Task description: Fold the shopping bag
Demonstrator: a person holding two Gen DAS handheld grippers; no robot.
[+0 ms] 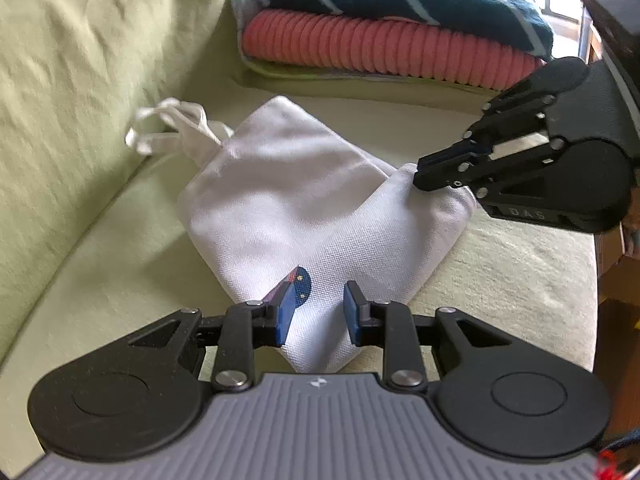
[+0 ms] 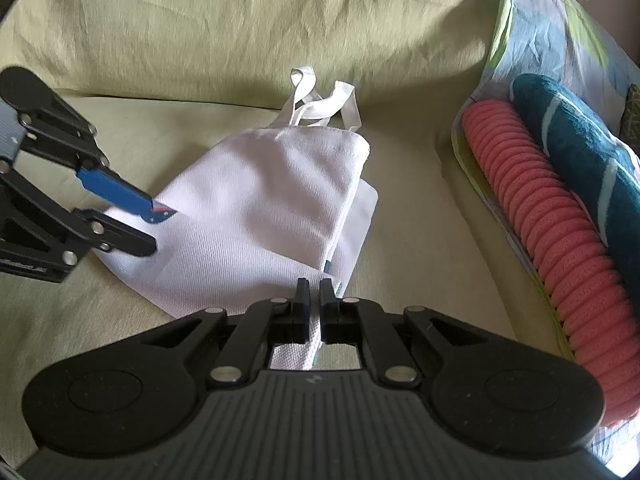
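Observation:
A white cloth shopping bag (image 1: 288,200) lies partly folded on a green sofa seat, its handles (image 1: 168,128) bunched against the backrest. In the left wrist view my left gripper (image 1: 318,308) is open, its blue pads straddling the bag's near corner. My right gripper (image 1: 424,178) comes in from the right, pinching another corner of the bag. From the right wrist view, the right gripper (image 2: 315,300) is shut on a fold of the bag (image 2: 260,200), with fabric running between its pads. There the left gripper (image 2: 151,226) stands open around the bag's left corner, and the handles (image 2: 316,104) point away.
The green sofa seat (image 2: 400,240) and backrest (image 2: 240,20) surround the bag. A folded pink ribbed blanket (image 2: 552,220) and a teal one (image 2: 580,152) are stacked on a patterned cloth at the right. The seat's front edge (image 1: 592,280) drops off at the right.

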